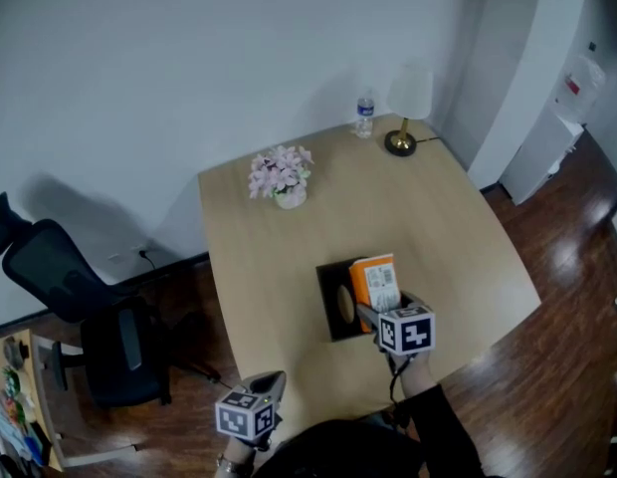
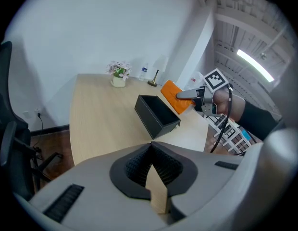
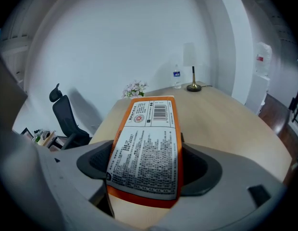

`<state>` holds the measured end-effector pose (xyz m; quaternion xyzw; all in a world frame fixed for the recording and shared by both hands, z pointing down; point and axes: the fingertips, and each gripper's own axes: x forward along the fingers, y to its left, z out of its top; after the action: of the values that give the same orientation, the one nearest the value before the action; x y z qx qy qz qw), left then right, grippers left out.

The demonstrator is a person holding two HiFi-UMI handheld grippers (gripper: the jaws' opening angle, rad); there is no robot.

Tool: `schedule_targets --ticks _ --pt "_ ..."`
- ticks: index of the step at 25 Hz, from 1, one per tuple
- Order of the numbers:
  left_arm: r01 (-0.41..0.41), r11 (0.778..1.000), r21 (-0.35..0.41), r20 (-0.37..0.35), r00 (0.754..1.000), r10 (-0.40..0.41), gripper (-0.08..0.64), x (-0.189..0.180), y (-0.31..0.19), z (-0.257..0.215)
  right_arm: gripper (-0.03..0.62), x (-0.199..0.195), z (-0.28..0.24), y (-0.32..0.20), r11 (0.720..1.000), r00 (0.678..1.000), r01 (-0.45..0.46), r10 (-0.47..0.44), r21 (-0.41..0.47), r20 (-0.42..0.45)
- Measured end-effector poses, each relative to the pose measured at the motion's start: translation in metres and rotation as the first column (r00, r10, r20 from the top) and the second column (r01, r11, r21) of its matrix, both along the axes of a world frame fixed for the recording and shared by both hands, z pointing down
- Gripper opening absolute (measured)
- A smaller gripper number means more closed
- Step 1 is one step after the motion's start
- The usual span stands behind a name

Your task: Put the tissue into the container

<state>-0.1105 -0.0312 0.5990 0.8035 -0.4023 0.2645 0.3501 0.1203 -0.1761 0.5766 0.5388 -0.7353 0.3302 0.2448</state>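
Observation:
An orange tissue pack (image 1: pixel 374 282) with a white printed label is held in my right gripper (image 1: pixel 373 312), whose jaws stand wide and press on its sides. The pack hangs over the right edge of the black open container (image 1: pixel 333 307), which sits on the wooden table (image 1: pixel 438 227) near its front. In the right gripper view the pack (image 3: pixel 146 148) fills the space between the jaws of the right gripper (image 3: pixel 146 165) and hides the container. The left gripper view shows the container (image 2: pixel 156 114) with the pack (image 2: pixel 172 95) just beyond it. My left gripper (image 1: pixel 269 386) is shut and empty, off the table's front left corner.
A pot of pink flowers (image 1: pixel 282 175) stands at the table's far left. A water bottle (image 1: pixel 364 115) and a small lamp (image 1: pixel 406 108) stand at the far edge. A black office chair (image 1: pixel 80 307) is on the floor at the left, and a white wall lies beyond.

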Motion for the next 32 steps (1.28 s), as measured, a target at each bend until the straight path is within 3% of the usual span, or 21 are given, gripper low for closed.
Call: schedule_targets --ticks 10,21,27,32 --pt "0.013 1.0 -0.012 -0.006 1.0 -0.013 0.005 -0.019 0.01 0.002 0.425 -0.064 0.038 -0.018 0.997 0.999 0.004 -0.007 -0.076 -0.041" --pt "0.04 0.999 -0.033 -0.001 0.999 -0.04 0.005 -0.038 0.016 0.008 0.448 -0.068 0.079 -0.022 0.99 0.994 -0.007 -0.009 -0.142 -0.11" --pt "0.04 0.999 -0.029 0.002 0.999 -0.04 0.005 -0.038 0.013 0.008 0.449 -0.063 0.07 -0.026 0.995 0.995 0.002 -0.012 -0.098 -0.1" --pt "0.051 0.999 -0.009 -0.006 0.999 -0.051 0.005 -0.041 0.011 0.004 0.449 -0.059 0.024 -0.016 1.0 0.999 0.004 -0.004 0.0 -0.045"
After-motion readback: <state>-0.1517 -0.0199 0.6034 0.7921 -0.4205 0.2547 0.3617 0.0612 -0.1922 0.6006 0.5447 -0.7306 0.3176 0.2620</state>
